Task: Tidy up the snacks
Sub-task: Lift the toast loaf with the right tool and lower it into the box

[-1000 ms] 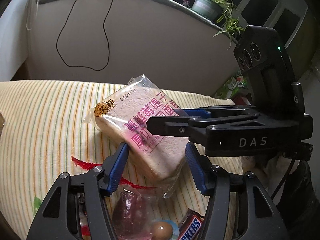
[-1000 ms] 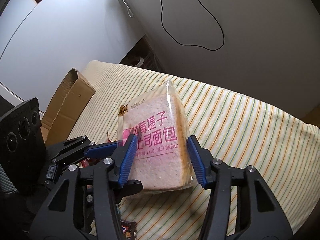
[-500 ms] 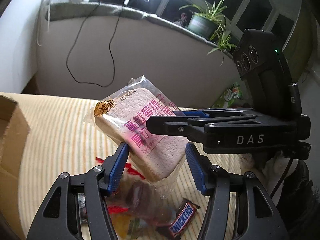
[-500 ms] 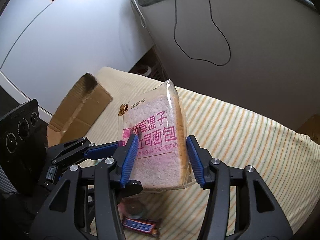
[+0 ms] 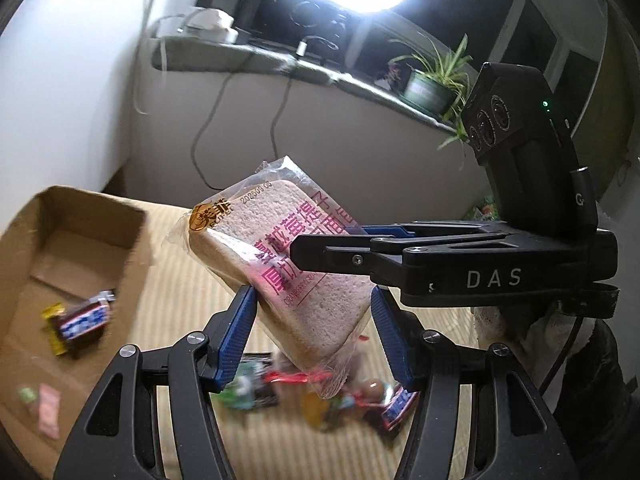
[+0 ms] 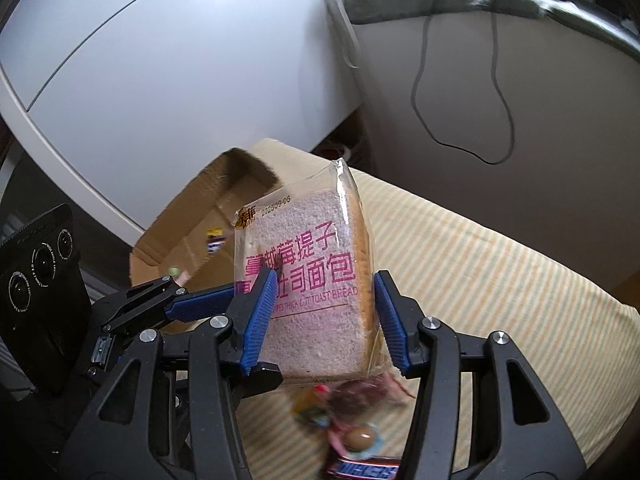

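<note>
A clear pack of toast bread [image 5: 296, 264] with pink print hangs in the air above the striped cloth; it also shows in the right wrist view [image 6: 312, 280]. My left gripper [image 5: 314, 334] and my right gripper [image 6: 324, 322] are both shut on the bread pack from different sides. A brown cardboard box [image 5: 132, 240] stands open at the left, with a Snickers bar [image 5: 82, 322] and small candies inside. In the right wrist view the box [image 6: 180, 240] lies behind the bread. Loose snacks [image 5: 320, 396] lie blurred below the bread.
The striped cloth [image 6: 500, 280] covers the surface under the bread. A Snickers bar [image 6: 364, 470] and wrapped sweets [image 6: 356, 432] lie on it. A white wall with a black cable [image 6: 500, 80] is behind. A ledge with a potted plant [image 5: 428, 88] is above.
Both grippers have lifted the bread pack higher off the cloth and carried it toward the left. The cardboard box has come into fuller view and its inside shows.
</note>
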`<control>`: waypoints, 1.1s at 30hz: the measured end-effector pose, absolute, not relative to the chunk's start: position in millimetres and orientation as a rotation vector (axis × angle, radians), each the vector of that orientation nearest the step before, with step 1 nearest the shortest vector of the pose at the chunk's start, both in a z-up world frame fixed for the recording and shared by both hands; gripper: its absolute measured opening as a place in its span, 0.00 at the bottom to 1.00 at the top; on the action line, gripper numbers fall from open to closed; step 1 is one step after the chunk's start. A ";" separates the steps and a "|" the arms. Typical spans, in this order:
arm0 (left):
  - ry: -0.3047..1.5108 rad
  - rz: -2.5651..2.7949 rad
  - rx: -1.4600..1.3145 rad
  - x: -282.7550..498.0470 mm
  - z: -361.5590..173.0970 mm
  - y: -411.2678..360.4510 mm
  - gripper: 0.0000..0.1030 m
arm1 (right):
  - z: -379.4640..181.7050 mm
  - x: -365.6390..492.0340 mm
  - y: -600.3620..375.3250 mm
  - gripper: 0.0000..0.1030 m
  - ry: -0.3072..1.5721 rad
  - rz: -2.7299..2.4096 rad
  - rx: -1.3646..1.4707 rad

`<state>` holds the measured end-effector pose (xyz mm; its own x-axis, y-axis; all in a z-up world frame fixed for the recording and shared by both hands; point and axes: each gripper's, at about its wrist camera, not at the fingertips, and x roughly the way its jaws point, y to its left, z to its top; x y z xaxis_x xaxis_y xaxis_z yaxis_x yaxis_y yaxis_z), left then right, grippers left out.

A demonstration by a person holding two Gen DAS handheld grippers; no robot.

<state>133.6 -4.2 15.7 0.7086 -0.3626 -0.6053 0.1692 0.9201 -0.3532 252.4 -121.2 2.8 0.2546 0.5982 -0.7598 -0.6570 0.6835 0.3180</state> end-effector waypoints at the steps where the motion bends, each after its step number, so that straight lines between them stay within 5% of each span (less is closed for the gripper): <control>1: 0.724 -0.290 -0.285 130.4 17.2 1.4 0.56 | 3.3 250.7 -115.1 0.51 0.998 0.863 -0.071; 33: 0.757 -0.024 -0.394 104.3 -13.2 143.1 0.56 | -35.0 238.9 65.0 0.51 1.113 1.079 -0.141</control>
<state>104.3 143.1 -13.2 0.7301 -0.1613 -0.6641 -0.1195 0.9266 -0.3565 238.9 65.0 -35.0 0.0221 0.6291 -0.7771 -0.7571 0.5181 0.3980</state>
